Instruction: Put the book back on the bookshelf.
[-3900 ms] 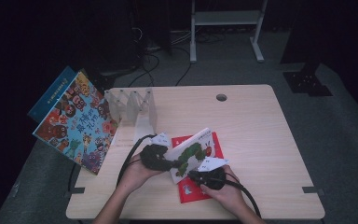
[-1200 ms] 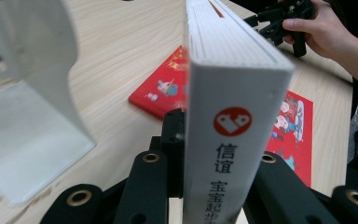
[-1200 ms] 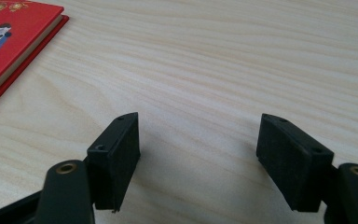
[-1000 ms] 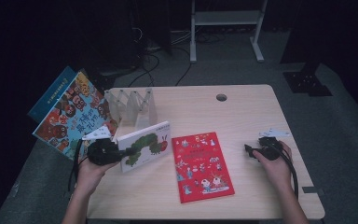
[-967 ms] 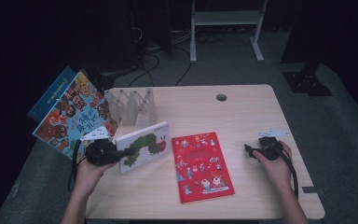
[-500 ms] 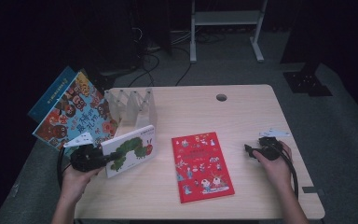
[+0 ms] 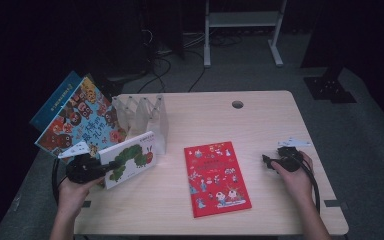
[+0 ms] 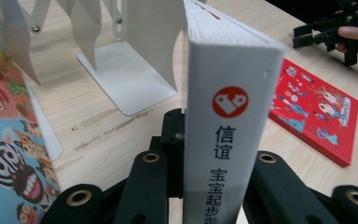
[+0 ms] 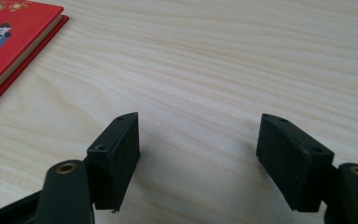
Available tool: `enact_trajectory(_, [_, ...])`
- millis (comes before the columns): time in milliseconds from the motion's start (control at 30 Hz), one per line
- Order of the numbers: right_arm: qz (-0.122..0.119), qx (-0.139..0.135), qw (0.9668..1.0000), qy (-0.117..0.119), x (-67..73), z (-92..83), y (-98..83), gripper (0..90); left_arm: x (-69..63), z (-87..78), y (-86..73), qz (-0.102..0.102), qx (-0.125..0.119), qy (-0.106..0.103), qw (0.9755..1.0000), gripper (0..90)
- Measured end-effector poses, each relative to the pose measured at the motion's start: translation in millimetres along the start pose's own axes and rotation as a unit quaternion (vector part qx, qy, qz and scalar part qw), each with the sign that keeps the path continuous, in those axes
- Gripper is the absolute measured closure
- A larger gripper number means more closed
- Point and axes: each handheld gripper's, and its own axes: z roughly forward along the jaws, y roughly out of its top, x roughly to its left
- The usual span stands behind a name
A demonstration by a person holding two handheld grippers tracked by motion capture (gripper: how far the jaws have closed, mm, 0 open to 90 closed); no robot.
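My left gripper (image 7: 111,171) is shut on the spine of a white caterpillar picture book (image 7: 128,158), held tilted above the table's left edge. In the left gripper view the white spine (image 8: 226,116) with a red logo stands between the two black jaws. A red picture book (image 7: 216,176) lies flat in the middle of the table; its corner shows in the right gripper view (image 9: 9,42). My right gripper (image 7: 266,160) rests low at the right side of the table, open, with bare wood between its pads (image 9: 116,154).
A white accordion book rack (image 7: 142,115) stands at the back left, its base (image 8: 126,84) just beyond the held book. A colourful animal book (image 7: 80,120) and a blue one (image 7: 55,97) lean off the left edge. A cable hole (image 7: 237,104) sits at the back.
My left hand has carried the caterpillar book leftward, away from the red book toward the table's left edge. The right hand and its gripper have stayed in place.
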Motion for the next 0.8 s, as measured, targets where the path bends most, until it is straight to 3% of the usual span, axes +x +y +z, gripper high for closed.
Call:
enact_trajectory(300, [0.0,0.0,1.0,0.0,0.0,0.0,0.0,28.8,2.2,22.9,17.4,0.007,-0.006,0.039,0.9992,75.6])
enact_trajectory(800, [0.0,0.0,1.0,0.0,0.0,0.0,0.0,28.8,12.8,60.4,39.7,0.003,-0.025,0.056,0.9981,75.5])
